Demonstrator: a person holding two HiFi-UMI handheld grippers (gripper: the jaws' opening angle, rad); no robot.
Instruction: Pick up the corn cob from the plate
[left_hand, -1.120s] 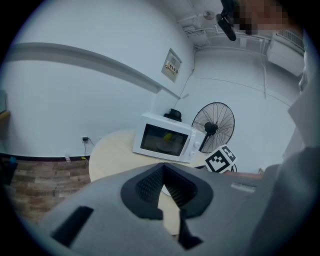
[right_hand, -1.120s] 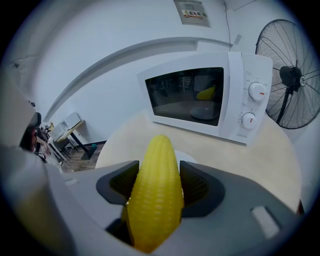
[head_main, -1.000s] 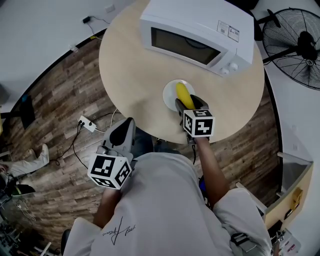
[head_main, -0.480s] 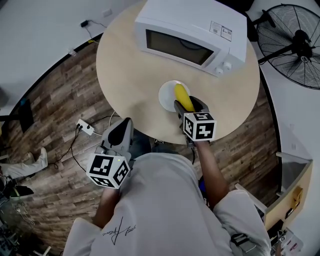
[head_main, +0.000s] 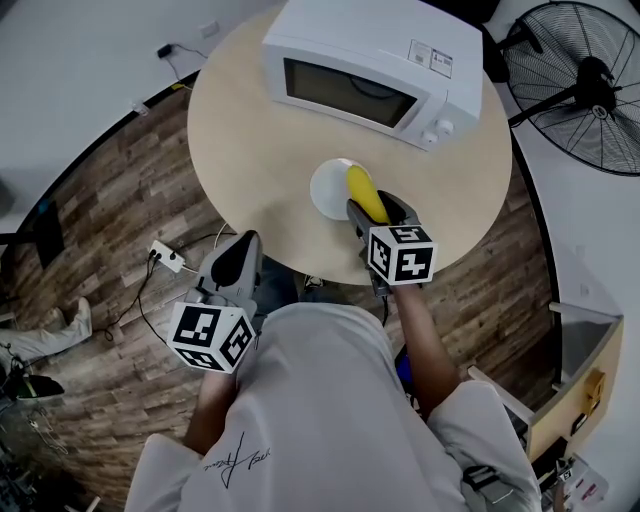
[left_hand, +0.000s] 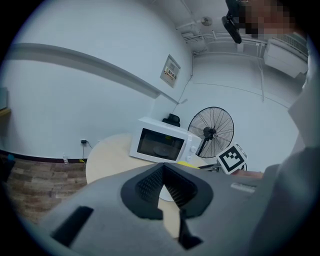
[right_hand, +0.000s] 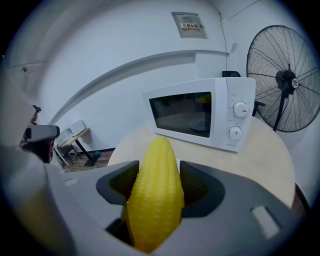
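Note:
The yellow corn cob (head_main: 365, 192) (right_hand: 155, 195) sits between the jaws of my right gripper (head_main: 378, 212) (right_hand: 155, 176), which is shut on it. It points toward the microwave and overlaps the right rim of the small white plate (head_main: 328, 186). The plate's left part shows bare on the round table (head_main: 250, 140). My left gripper (head_main: 244, 250) (left_hand: 162, 181) hangs off the table's near edge, over the wooden floor, shut with nothing in it.
A white microwave (head_main: 370, 62) (right_hand: 200, 117) (left_hand: 160, 145) stands at the back of the table, door closed. A black floor fan (head_main: 582, 85) (right_hand: 282, 75) is to the right. A power strip (head_main: 168, 257) with cables lies on the floor at left.
The corn cob, held by the right gripper, has shifted from the plate's middle to its right rim, baring more of the plate. The left gripper stays low off the table.

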